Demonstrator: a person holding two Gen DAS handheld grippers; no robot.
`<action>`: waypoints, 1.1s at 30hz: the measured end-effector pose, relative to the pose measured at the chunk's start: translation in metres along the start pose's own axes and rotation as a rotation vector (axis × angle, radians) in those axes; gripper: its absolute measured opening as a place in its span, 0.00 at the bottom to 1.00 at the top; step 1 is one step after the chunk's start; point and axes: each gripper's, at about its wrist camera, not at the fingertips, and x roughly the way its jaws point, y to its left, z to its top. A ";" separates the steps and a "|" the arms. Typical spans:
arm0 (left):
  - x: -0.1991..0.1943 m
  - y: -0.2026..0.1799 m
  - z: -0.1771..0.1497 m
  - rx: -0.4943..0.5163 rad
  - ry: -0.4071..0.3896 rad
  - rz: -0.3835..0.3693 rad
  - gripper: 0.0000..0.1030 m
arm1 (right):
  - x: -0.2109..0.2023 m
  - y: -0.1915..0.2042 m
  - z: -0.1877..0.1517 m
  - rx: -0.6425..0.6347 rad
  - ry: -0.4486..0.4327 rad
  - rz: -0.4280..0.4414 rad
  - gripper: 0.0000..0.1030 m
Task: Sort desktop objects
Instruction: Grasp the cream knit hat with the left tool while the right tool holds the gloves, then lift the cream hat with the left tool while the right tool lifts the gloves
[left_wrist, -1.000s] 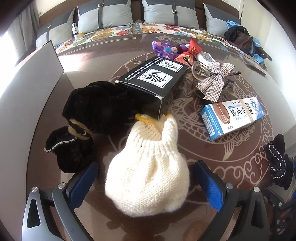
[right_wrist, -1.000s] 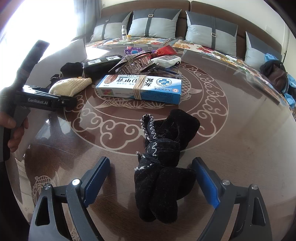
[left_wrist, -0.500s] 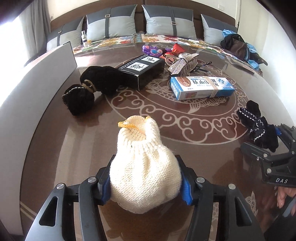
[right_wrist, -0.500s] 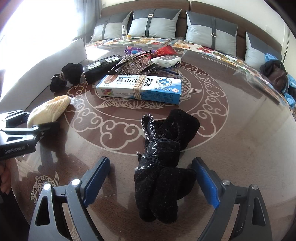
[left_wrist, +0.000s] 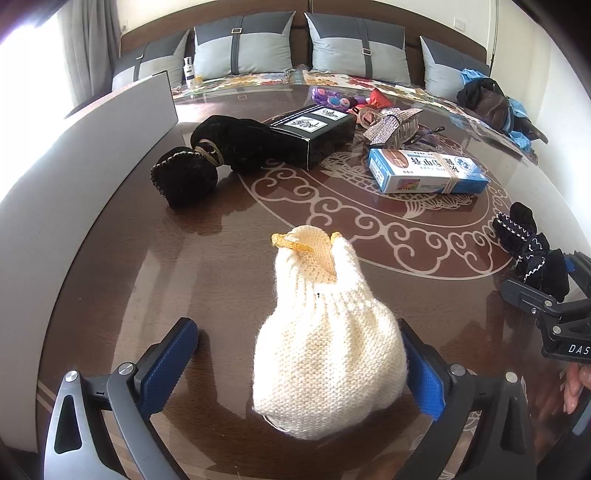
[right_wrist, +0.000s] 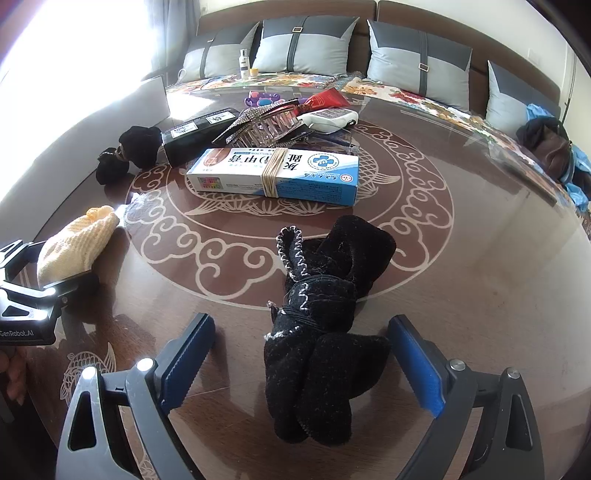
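Observation:
A cream knitted sock bundle (left_wrist: 328, 354) lies on the brown glass table between the fingers of my left gripper (left_wrist: 295, 365), which is open; the right pad touches the bundle, the left pad stands apart. The bundle also shows in the right wrist view (right_wrist: 77, 243). A black sock bundle with white stitching (right_wrist: 325, 321) lies between the open fingers of my right gripper (right_wrist: 303, 362), untouched; it also shows in the left wrist view (left_wrist: 532, 251). Another black sock bundle (left_wrist: 207, 158) lies at the far left.
A black box (left_wrist: 314, 133), a blue and white medicine box (left_wrist: 424, 171), a glittery hair clip (left_wrist: 391, 123), a white device (right_wrist: 328, 118) and small toys (left_wrist: 328, 96) lie across the far half of the table. A white upright panel (left_wrist: 74, 162) borders the left edge. A sofa stands behind.
My left gripper took hold of the cream bundle and carried it back toward the near table edge, then opened and let it go. The right gripper and black bundle have not moved.

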 end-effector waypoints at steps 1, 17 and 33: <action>0.000 0.000 0.000 -0.001 0.000 0.000 1.00 | 0.000 0.000 0.000 0.003 0.001 -0.001 0.93; 0.000 0.001 0.000 -0.001 -0.001 0.001 1.00 | 0.001 -0.002 0.000 0.006 0.002 -0.002 0.95; 0.000 0.001 -0.001 -0.001 -0.002 0.001 1.00 | 0.001 -0.003 0.000 0.006 0.004 -0.004 0.96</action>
